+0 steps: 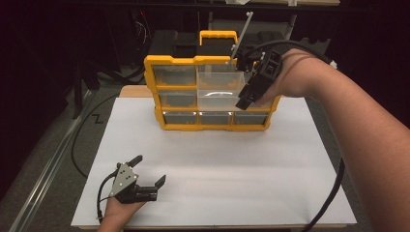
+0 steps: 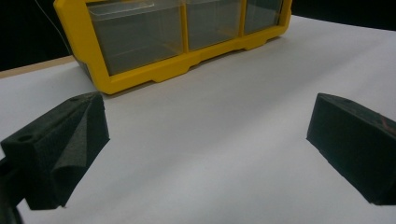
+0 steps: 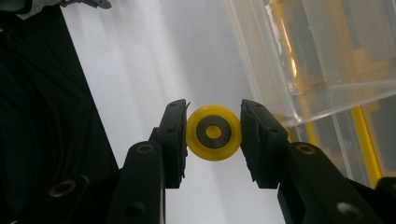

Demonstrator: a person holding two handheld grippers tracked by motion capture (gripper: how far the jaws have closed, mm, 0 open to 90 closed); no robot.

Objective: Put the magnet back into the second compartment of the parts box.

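A yellow organizer (image 1: 155,89) with clear drawers stands upright at the back of the white table. One larger clear drawer (image 1: 220,86) juts out of its middle. My right gripper (image 1: 244,100) hangs by the organizer's right side, just in front of that drawer. Its jaws are shut on a small yellow wheel (image 3: 214,142) with a metal hub, seen between them in the right gripper (image 3: 214,133) view beside the clear drawer (image 3: 299,51). My left gripper (image 1: 150,169) rests open on the table at the front left, nothing between its foam pads (image 2: 60,149), facing the organizer (image 2: 140,77).
The white board (image 1: 217,164) covers the tabletop, with bare room in front of the organizer. A black cable (image 1: 80,140) loops off the table's left side and another cable (image 1: 333,193) trails at the right. Dark equipment stands behind the organizer.
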